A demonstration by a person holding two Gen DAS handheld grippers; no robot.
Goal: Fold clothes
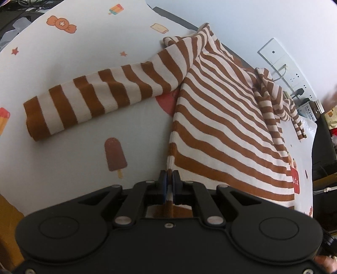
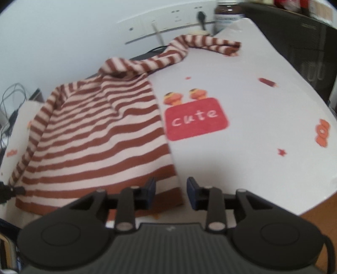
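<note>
A brown-and-cream striped sweater (image 1: 221, 126) lies flat on a white printed tablecloth (image 1: 84, 158). One sleeve (image 1: 101, 99) stretches out to the left; the other sleeve (image 1: 273, 101) lies bunched at the far side. My left gripper (image 1: 169, 175) is shut on the sweater's near hem corner, and striped cloth runs down between its blue pads. In the right wrist view the sweater (image 2: 94, 137) fills the left half. My right gripper (image 2: 171, 188) stands open over the hem's other corner, which lies between the pads without being pressed.
The tablecloth (image 2: 252, 147) carries a red "cute" print (image 2: 195, 120) to the right of the sweater. A white socket strip (image 2: 164, 25), a plug and a brown bottle (image 2: 228, 12) stand at the back wall. Dark boxes (image 2: 305, 38) border the right edge, cables the left.
</note>
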